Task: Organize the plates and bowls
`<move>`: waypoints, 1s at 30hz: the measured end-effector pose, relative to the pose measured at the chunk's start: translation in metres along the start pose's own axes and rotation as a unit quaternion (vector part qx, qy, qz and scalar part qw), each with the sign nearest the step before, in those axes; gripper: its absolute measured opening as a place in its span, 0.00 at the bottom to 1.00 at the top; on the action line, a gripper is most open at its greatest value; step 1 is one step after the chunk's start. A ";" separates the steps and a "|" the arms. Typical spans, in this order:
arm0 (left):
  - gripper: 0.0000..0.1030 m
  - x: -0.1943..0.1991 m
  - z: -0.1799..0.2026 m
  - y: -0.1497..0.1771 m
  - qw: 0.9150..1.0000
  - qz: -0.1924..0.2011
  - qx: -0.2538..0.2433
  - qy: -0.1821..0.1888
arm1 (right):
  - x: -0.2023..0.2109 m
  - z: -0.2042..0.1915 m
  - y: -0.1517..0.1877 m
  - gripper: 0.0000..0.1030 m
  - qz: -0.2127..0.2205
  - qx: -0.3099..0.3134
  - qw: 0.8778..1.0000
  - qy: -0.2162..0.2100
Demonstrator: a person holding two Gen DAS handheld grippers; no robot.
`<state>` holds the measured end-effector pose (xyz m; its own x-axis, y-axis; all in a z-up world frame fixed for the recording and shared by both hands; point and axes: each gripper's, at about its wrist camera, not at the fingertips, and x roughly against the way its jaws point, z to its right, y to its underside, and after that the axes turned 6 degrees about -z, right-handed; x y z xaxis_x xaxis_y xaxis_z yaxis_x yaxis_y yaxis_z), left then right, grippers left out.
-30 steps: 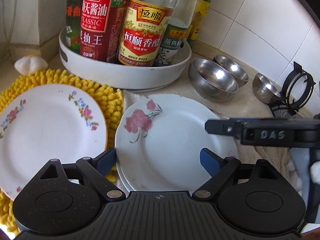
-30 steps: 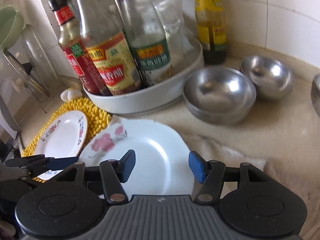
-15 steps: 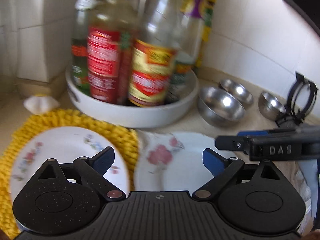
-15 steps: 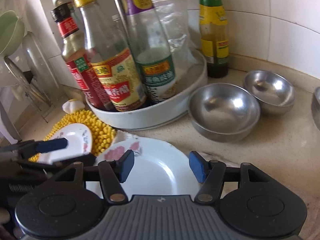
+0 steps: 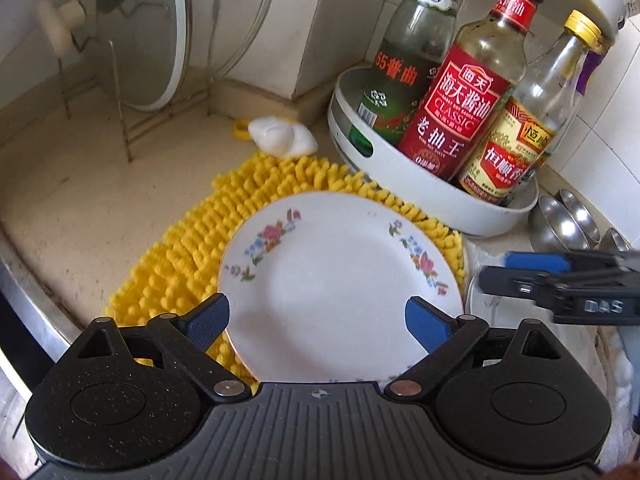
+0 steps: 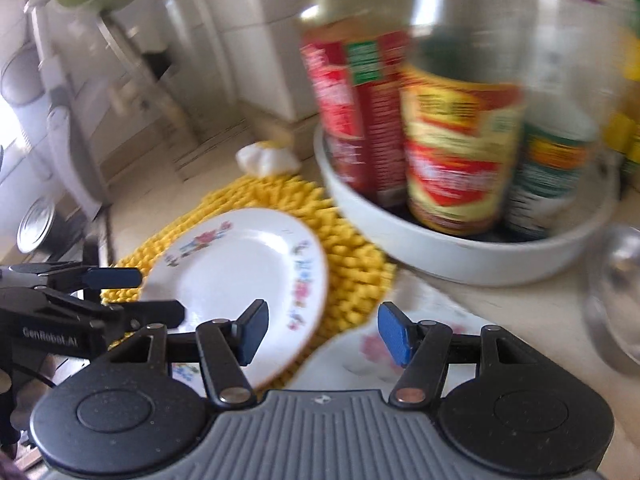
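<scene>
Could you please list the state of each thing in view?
Left hand-held gripper: open, empty.
Right hand-held gripper: open, empty.
Floral plate: flat on yellow mat.
Pink-flower plate: flat on counter.
Soy sauce bottle: capped, upright in white tray.

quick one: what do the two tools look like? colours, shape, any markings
Both match: a black ribbed body, two round black speckled hubs, black linkage arms with silver and copper rivets, and blue textured fingertip pads. The left tool reads "GenRobot.AI" on its side in the right wrist view; the right tool reads "DAS" in the left wrist view. A thin dark cable hangs by the left one. No sleeves visible.
</scene>
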<state>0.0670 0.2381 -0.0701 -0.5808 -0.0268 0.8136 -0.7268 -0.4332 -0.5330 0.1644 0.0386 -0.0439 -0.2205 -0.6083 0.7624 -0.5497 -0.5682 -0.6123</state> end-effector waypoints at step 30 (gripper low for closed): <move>0.91 -0.021 -0.007 -0.013 1.000 -0.019 0.000 -0.009 | -0.038 -0.009 -0.010 0.67 -0.049 -0.025 0.997 -0.046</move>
<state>0.0860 0.2510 -0.0816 -0.5464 -0.0265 0.8371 -0.7481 -0.4338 -0.5020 0.1707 0.0724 -0.0652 -0.0903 -0.6014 0.7939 -0.6056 -0.5997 -0.5231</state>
